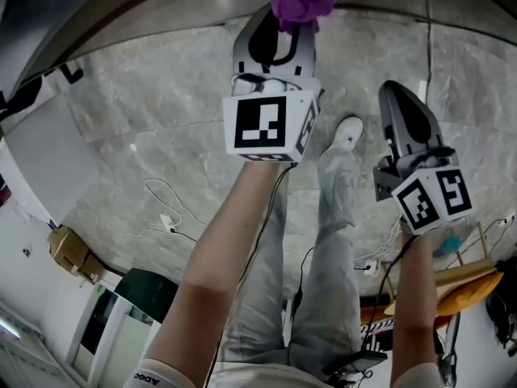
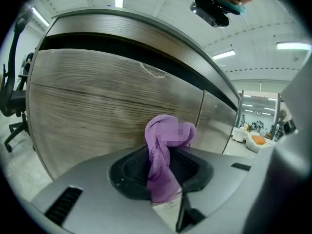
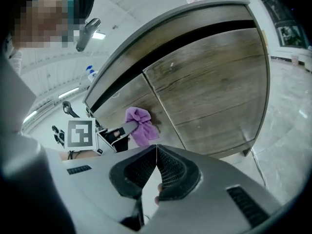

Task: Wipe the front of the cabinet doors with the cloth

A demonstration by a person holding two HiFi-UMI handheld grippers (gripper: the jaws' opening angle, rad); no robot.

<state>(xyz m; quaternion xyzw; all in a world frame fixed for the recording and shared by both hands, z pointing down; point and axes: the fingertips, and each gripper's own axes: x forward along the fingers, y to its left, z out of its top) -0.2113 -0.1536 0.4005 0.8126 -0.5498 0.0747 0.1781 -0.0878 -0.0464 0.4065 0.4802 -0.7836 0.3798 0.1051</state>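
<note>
Pinched shut between the left gripper's (image 2: 163,169) jaws, a purple cloth (image 2: 168,135) stands bunched, its top right up at the wood-grain front of the left-hand cabinet door (image 2: 97,106). Beside it the right gripper (image 3: 156,167) hangs with jaws pressed together on nothing, facing the right-hand door (image 3: 214,87).

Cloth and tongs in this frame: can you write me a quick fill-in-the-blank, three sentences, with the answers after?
1. The cloth clamped in the left tongs is ____ in colour.
2. The right tongs are shut and hold ____.
3. The cabinet doors have a ____-grain front.

Missing words: purple; nothing; wood.
</note>
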